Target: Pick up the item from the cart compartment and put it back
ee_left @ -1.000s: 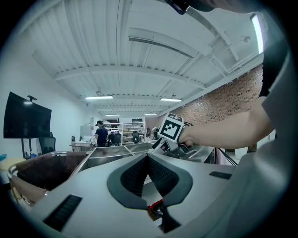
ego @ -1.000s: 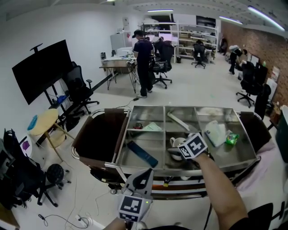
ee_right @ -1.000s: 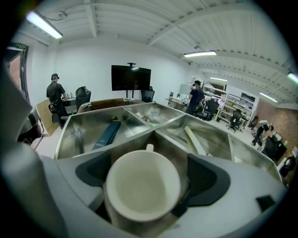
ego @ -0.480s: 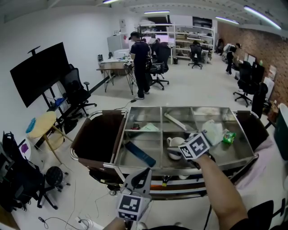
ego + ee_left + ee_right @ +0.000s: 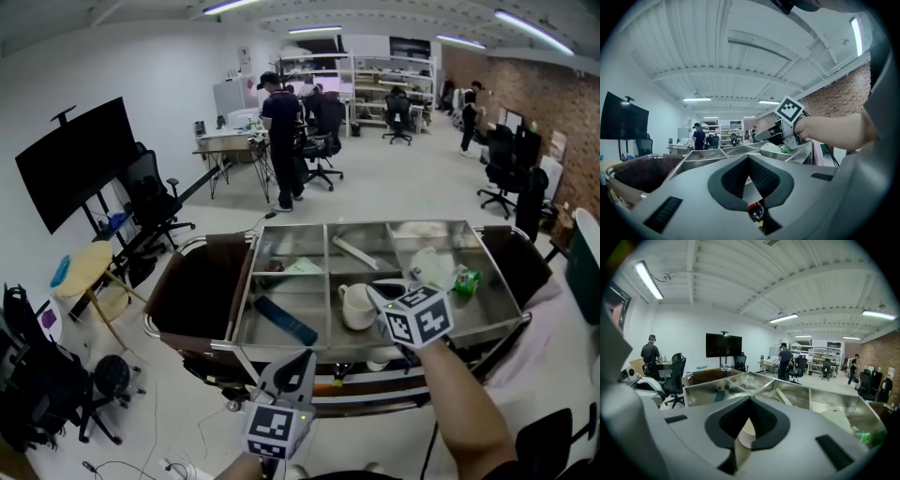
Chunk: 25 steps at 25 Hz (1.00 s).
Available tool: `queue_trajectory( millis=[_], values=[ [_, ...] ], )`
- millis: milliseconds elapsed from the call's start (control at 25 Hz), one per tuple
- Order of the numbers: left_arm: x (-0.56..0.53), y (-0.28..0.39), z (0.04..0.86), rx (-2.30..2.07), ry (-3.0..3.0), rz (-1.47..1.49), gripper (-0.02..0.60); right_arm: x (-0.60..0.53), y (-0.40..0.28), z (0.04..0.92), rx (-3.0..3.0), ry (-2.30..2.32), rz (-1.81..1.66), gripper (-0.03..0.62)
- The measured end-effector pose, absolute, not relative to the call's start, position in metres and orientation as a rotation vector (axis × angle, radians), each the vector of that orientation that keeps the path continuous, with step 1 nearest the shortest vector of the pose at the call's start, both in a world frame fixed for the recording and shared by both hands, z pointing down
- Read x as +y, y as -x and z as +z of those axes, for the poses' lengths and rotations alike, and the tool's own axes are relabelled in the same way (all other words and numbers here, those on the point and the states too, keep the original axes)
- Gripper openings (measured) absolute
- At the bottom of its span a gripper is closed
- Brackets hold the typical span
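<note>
A white mug (image 5: 352,307) stands upright in the middle compartment of the steel cart (image 5: 281,342). My right gripper (image 5: 382,289) hovers just right of the mug and above it, apart from it. Its jaws have just been closing and now meet tip to tip with nothing between them. In the right gripper view the shut tips (image 5: 749,399) point over the cart, and the mug (image 5: 746,432) shows pale below them. My left gripper (image 5: 305,357) is held level in front of the cart's near rim, its jaws (image 5: 749,156) touching and empty.
The cart also holds a blue flat bar (image 5: 288,321), a white strip (image 5: 354,253), a white bag (image 5: 429,267) and a green packet (image 5: 466,279). Brown bags (image 5: 197,291) hang at both ends. A person (image 5: 278,141) stands beyond, with office chairs and a wall screen (image 5: 75,164).
My right gripper has lifted up out of the middle compartment, away from the mug, and its jaws have shut. The mug stands alone. The left gripper has stayed put.
</note>
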State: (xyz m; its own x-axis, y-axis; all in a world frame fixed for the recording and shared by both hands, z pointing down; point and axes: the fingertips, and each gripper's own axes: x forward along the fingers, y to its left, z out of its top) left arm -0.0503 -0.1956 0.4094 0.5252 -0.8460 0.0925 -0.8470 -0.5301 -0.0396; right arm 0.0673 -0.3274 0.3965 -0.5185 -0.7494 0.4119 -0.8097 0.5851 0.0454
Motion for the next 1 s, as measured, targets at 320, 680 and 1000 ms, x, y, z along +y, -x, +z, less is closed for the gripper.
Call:
queue_trajectory(
  millis=[320,680,1000],
  values=[
    [-0.188,0.044,0.410,-1.503,-2.752,0.181,0.000,-0.269,-0.084,0.360,-2.564,-1.331,0.167,0.009],
    [-0.180,0.035,0.418,-1.476,-2.762,0.203,0.000,-0.194,-0.113,0.382,-2.659,-1.413,0.292,0.011],
    [-0.178,0.023,0.417,-1.434,-2.777,0.199,0.000,-0.162,-0.122,0.407,-2.612,-1.416,0.303,0.012]
  ],
)
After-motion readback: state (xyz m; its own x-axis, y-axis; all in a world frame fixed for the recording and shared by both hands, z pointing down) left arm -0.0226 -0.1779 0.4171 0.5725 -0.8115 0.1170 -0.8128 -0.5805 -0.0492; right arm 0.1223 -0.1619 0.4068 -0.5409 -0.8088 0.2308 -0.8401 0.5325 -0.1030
